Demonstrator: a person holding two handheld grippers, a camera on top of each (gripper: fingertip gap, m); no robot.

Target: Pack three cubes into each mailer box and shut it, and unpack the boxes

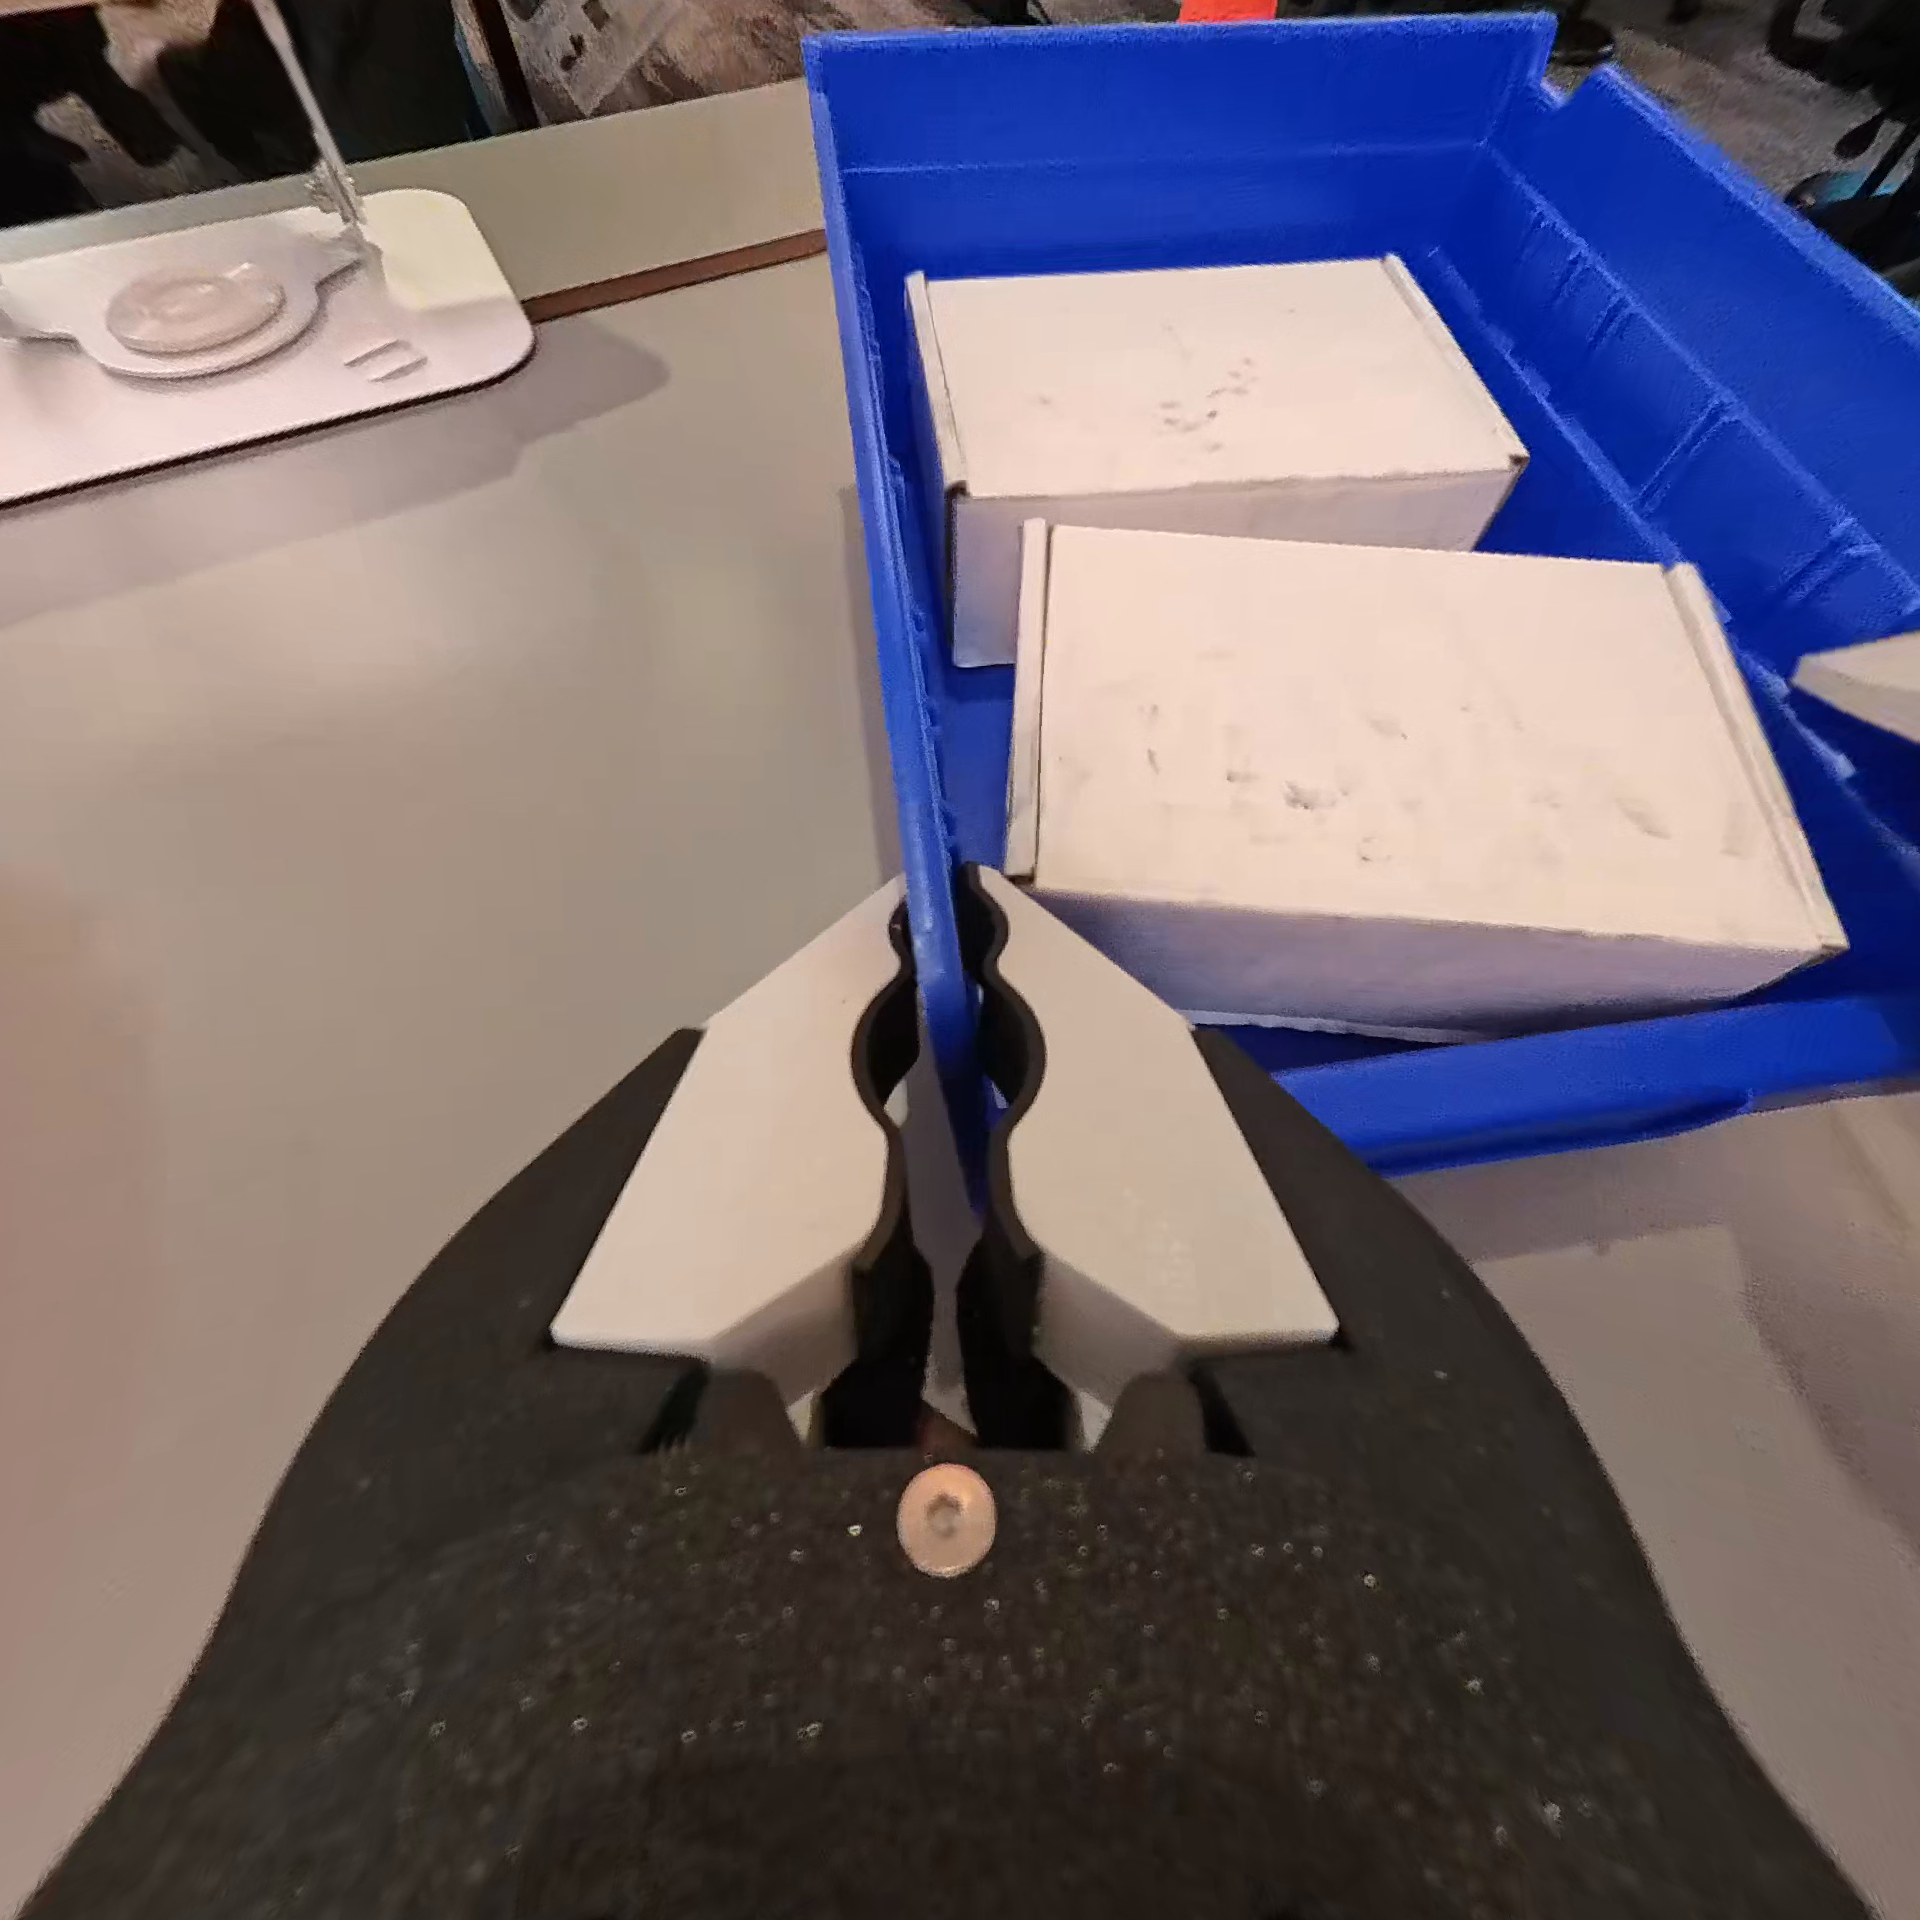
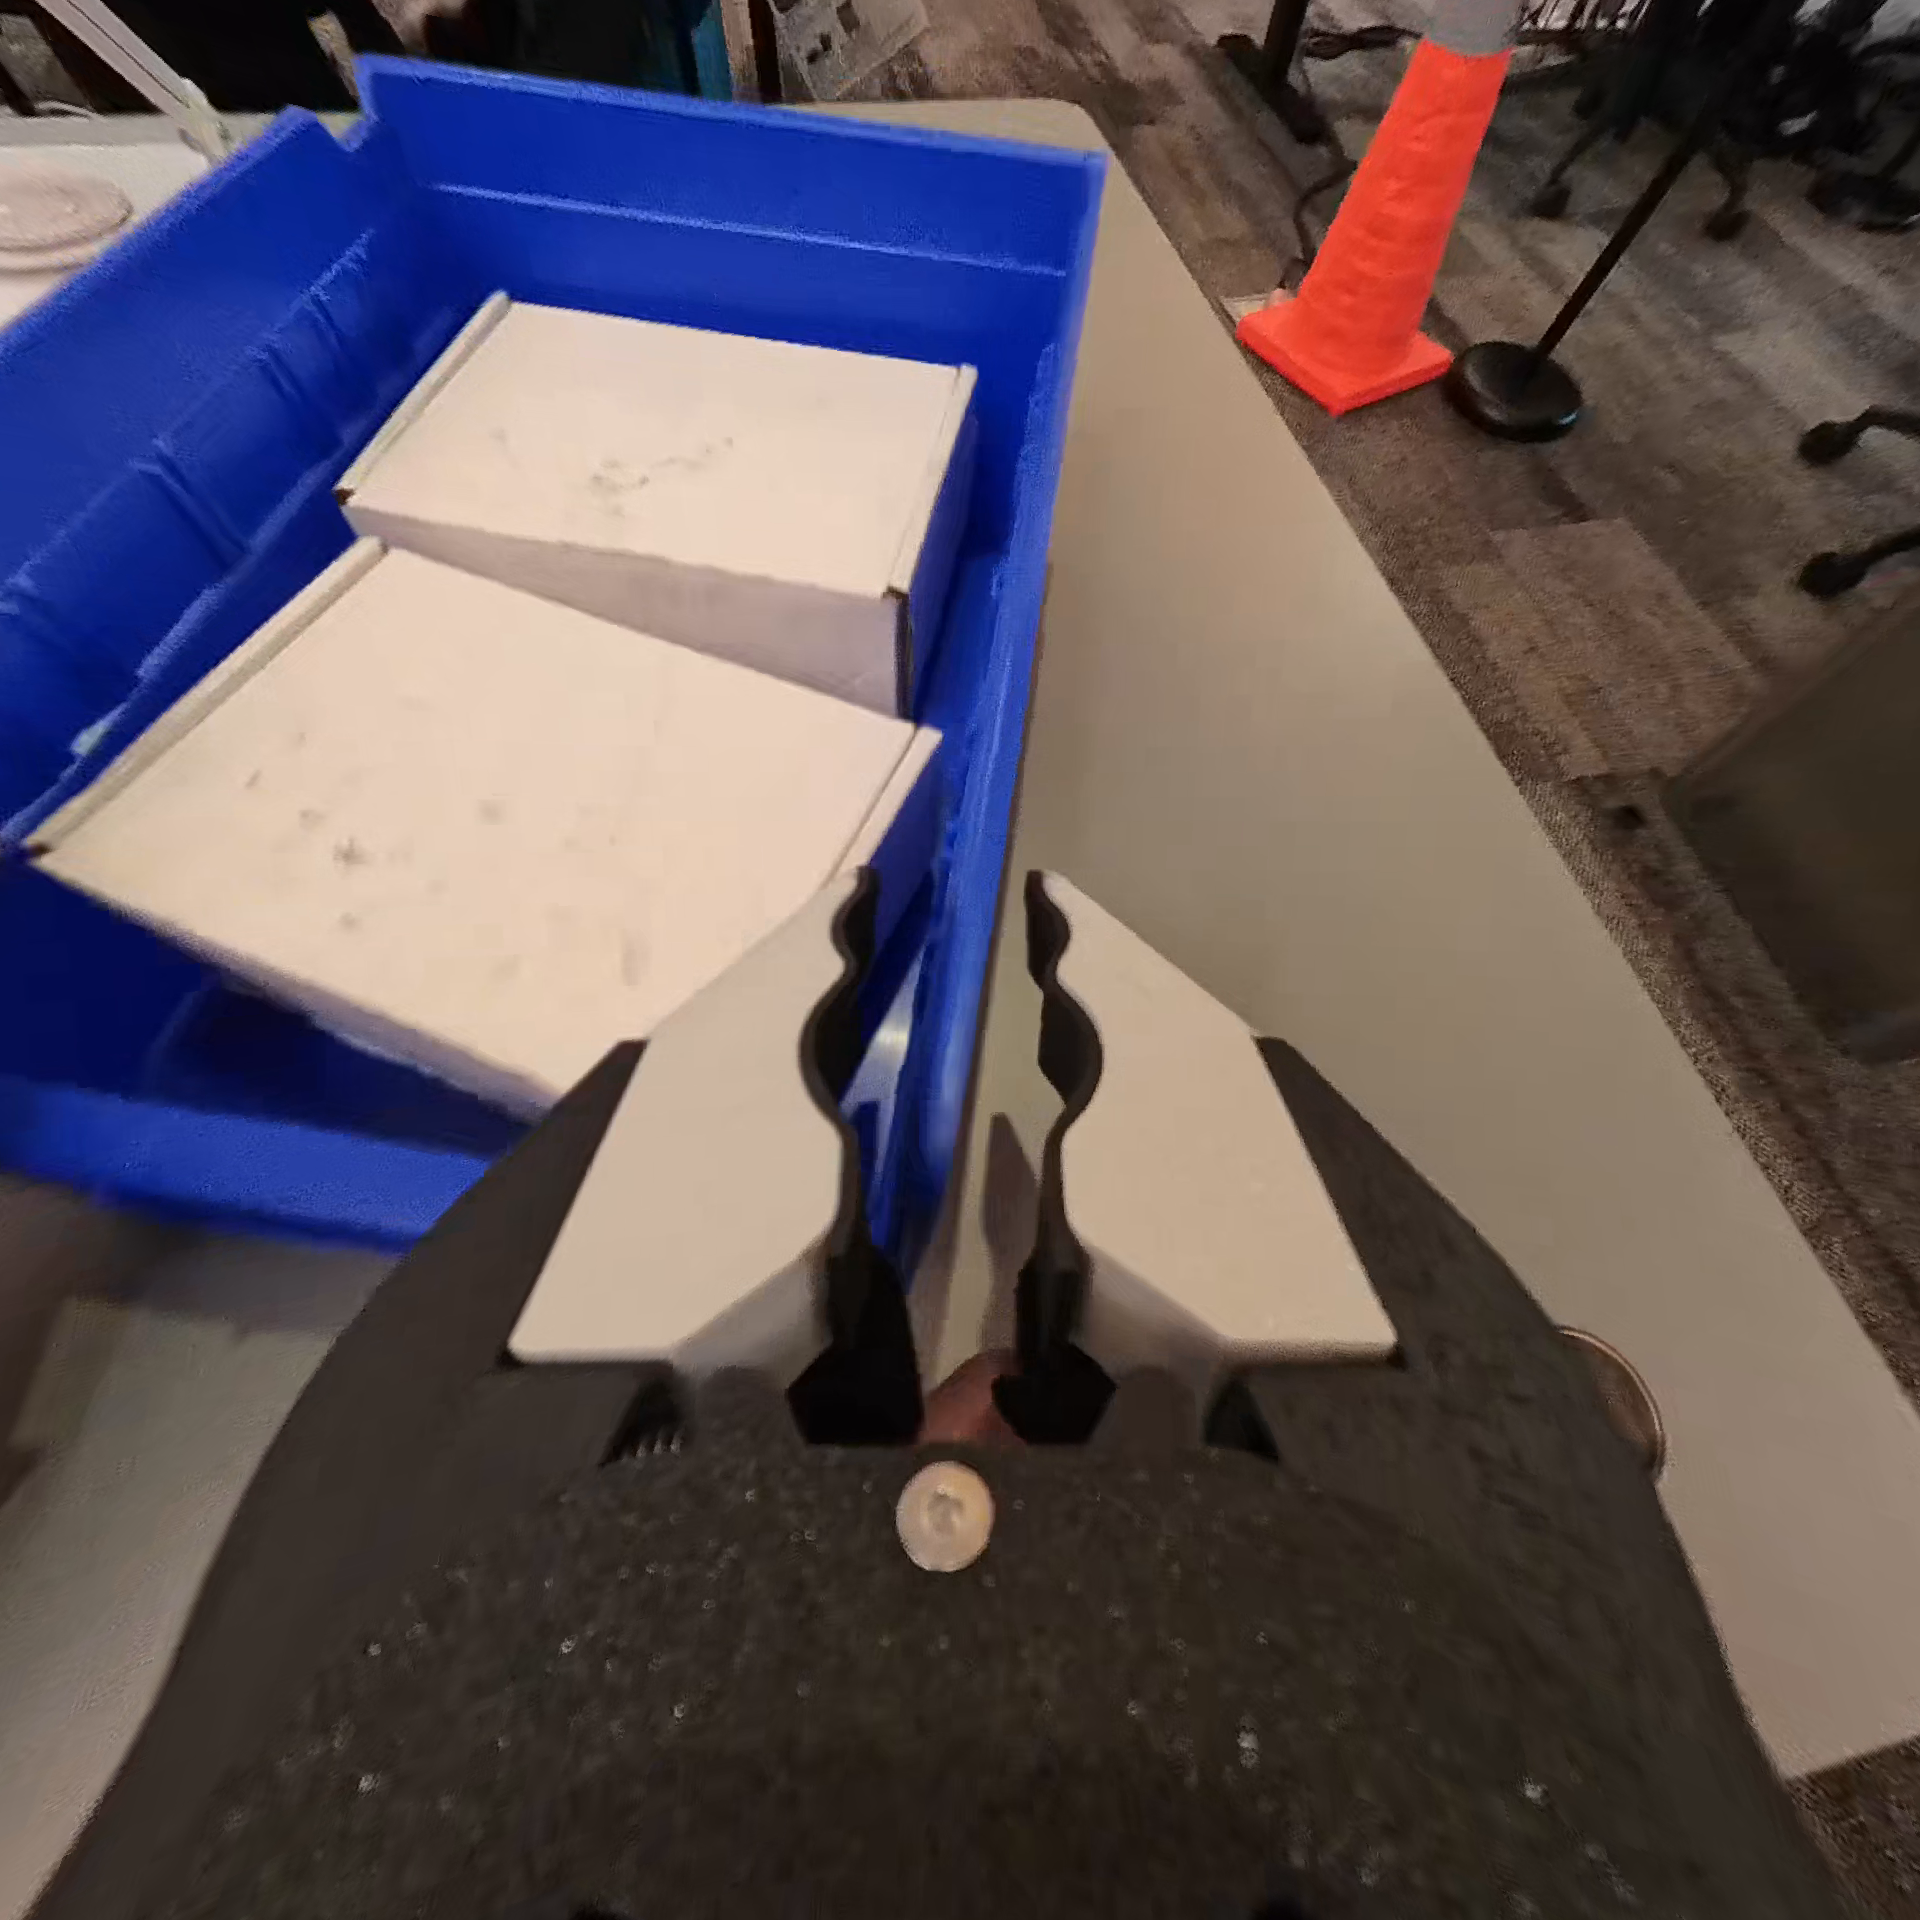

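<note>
A blue plastic bin (image 1: pixel 1143 156) stands on the grey table and holds two shut white mailer boxes, one at the back (image 1: pixel 1205 384) and one nearer (image 1: pixel 1382 748). My left gripper (image 1: pixel 935 904) is shut on the bin's left wall, with both pads pressed against the rim. In the right wrist view the bin (image 2: pixel 727 166) holds the same back box (image 2: pixel 665 468) and near box (image 2: pixel 468 810). My right gripper (image 2: pixel 951 894) straddles the bin's right wall. Its pads stand apart from the wall, so it is open. No cubes are in view.
A white stand base with a round lens (image 1: pixel 260 332) lies at the table's far left. A white box corner (image 1: pixel 1870 675) shows at the right edge. An orange cone (image 2: pixel 1392 239) and a black stand foot (image 2: pixel 1517 395) are on the floor beyond the table's right edge (image 2: pixel 1558 935).
</note>
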